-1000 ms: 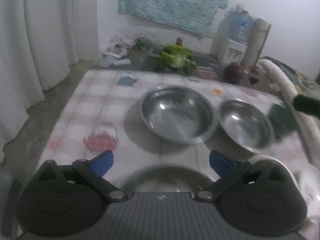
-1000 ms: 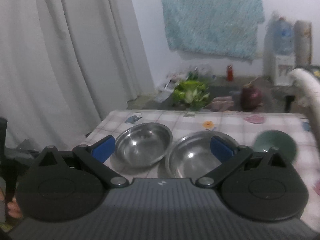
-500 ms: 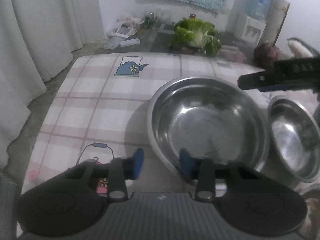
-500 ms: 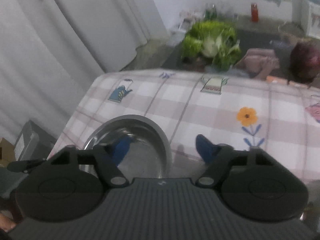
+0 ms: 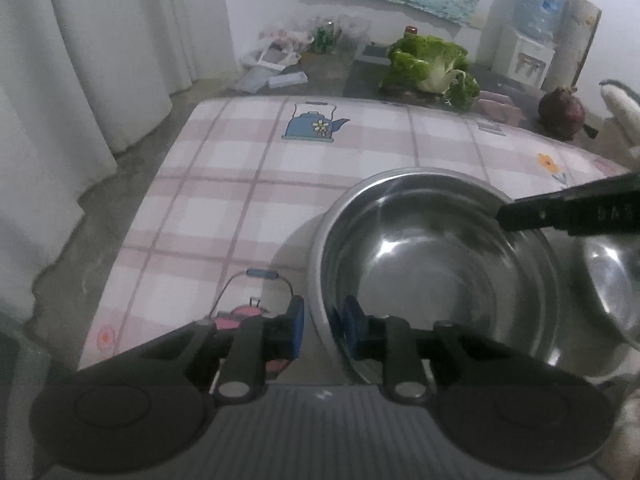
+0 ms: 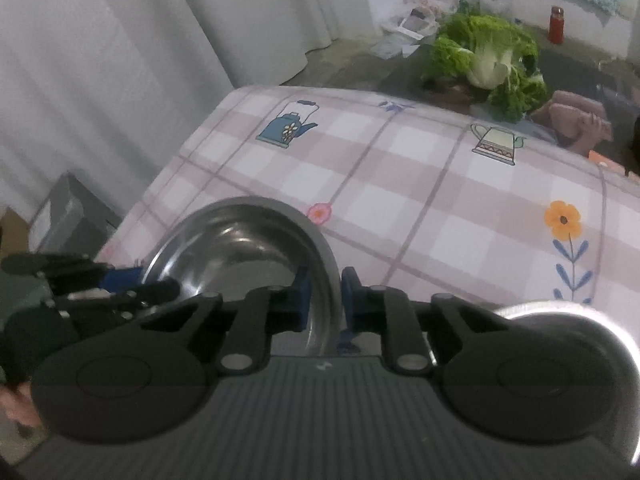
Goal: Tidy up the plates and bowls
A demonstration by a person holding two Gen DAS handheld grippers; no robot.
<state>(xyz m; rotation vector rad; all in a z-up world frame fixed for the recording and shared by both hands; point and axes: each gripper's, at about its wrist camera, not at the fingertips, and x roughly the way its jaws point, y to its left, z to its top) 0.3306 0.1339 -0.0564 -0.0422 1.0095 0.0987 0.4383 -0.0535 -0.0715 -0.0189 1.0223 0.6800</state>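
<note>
A large steel bowl (image 5: 440,272) stands on the checked tablecloth (image 5: 320,184). My left gripper (image 5: 322,326) straddles its near left rim; the jaws are closing, and the blue pads sit tight against the rim from either side. In the right wrist view the same bowl (image 6: 240,248) has its right rim between the pads of my right gripper (image 6: 326,294), whose jaws are closing and pinch it. The left gripper (image 6: 144,280) shows at the bowl's far side. A smaller steel bowl (image 5: 608,280) sits just right of the large one, partly hidden.
A white curtain (image 5: 100,80) hangs beyond the table's left edge. On the floor past the far edge lie a cabbage (image 5: 432,68), litter and a water dispenser (image 5: 528,40). A grey box (image 6: 68,216) stands left of the table.
Both grippers dropped toward the large bowl and went from wide open to closed around its rim, one on each side. The bowls have not moved.
</note>
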